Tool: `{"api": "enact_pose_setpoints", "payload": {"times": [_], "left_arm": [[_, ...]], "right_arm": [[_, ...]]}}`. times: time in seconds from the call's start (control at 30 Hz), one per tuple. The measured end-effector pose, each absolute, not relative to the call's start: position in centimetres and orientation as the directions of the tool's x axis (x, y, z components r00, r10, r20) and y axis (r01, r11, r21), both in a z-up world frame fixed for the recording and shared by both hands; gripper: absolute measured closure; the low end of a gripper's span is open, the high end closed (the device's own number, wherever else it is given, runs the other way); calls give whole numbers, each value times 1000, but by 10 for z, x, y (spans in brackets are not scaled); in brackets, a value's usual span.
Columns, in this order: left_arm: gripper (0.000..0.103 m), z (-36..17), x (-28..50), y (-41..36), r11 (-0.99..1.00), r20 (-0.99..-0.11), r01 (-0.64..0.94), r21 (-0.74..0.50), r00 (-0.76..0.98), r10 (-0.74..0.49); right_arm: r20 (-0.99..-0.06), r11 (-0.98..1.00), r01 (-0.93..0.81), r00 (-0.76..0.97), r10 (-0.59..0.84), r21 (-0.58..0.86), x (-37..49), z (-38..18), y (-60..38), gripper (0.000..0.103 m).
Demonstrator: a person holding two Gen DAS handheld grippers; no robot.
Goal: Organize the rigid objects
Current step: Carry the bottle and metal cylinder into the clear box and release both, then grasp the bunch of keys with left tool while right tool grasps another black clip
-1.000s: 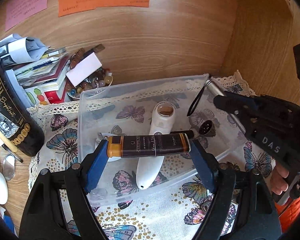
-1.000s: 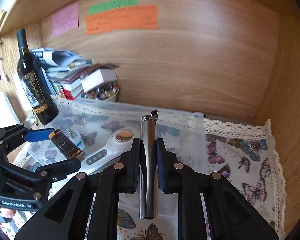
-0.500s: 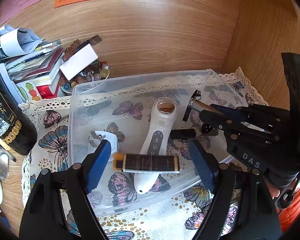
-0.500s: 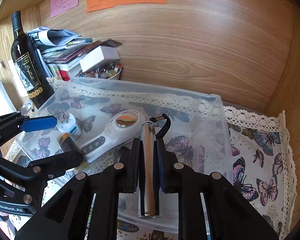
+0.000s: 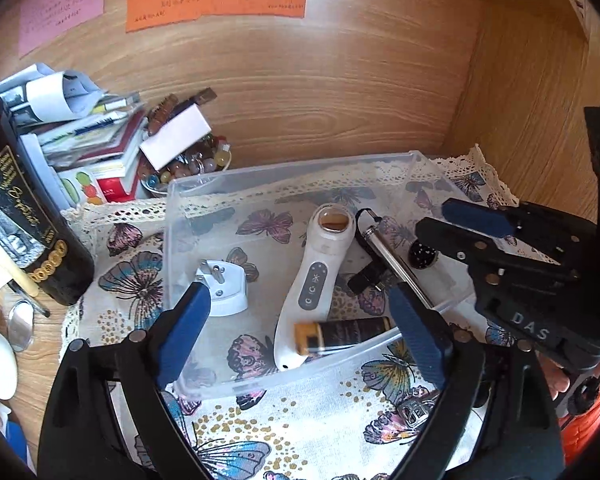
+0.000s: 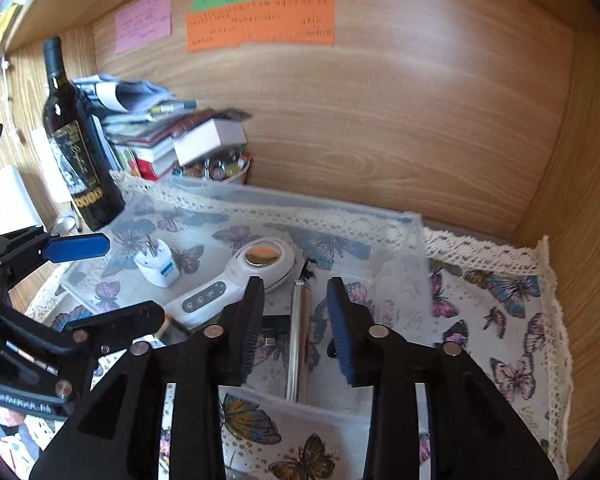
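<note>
The clear plastic storage bin (image 5: 188,216) sits on a butterfly-print cloth (image 5: 300,420). Inside it, from the left: a white plug adapter (image 5: 224,286), a white handheld device with a round amber head (image 5: 320,264), a dark cylindrical tube with an orange end (image 5: 342,334) lying by the near wall, and a slim silver metal cylinder (image 6: 298,344). The left gripper (image 5: 300,324) is spread wide, holding nothing. The right gripper (image 6: 296,330) stands open above the silver cylinder without touching it.

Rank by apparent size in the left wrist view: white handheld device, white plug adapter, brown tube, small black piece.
1. white handheld device
2. brown tube
3. white plug adapter, close to the tube, so unsure
4. small black piece
</note>
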State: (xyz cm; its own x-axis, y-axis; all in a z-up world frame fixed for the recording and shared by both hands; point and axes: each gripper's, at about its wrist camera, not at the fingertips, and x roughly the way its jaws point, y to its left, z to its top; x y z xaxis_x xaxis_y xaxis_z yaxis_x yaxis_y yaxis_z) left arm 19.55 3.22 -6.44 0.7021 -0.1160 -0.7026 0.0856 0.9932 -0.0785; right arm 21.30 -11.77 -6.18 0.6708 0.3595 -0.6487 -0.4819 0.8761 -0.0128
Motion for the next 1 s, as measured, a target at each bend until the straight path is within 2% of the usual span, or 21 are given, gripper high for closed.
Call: {"api": "enact_pose_setpoints", "payload": {"times": [0.1, 0.4, 0.47, 0.53, 0.63, 0.73, 1.0], "left_arm": [[8, -55, 185, 35, 993, -680, 85, -86, 723, -120], [3, -36, 148, 37, 993, -634, 89, -78, 764, -118], [3, -38, 140, 36, 993, -638, 94, -74, 760, -120], [3, -42, 133, 34, 993, -645, 97, -64, 755, -115], [3, -52, 124, 32, 993, -665, 101, -53, 739, -111], [3, -65, 117, 30, 993, -697, 108, -48, 708, -111], [3, -96, 110, 14, 988, -764, 151, -42, 632, -129]], "right_arm": [[-617, 873, -487, 690, 379, -10, 198, -50, -125, 61], [-569, 872, -489, 724, 390, -25, 153, -36, -145, 57], [-577, 873, -488, 720, 385, -26, 146, -40, -148, 54], [-585, 873, -487, 716, 380, -28, 141, -46, -150, 43], [-613, 873, -488, 698, 371, -28, 133, -60, -155, 35], [-649, 872, -488, 674, 354, -31, 129, -75, -158, 32], [-739, 864, -503, 588, 329, -17, 125, -111, -163, 32]]}}
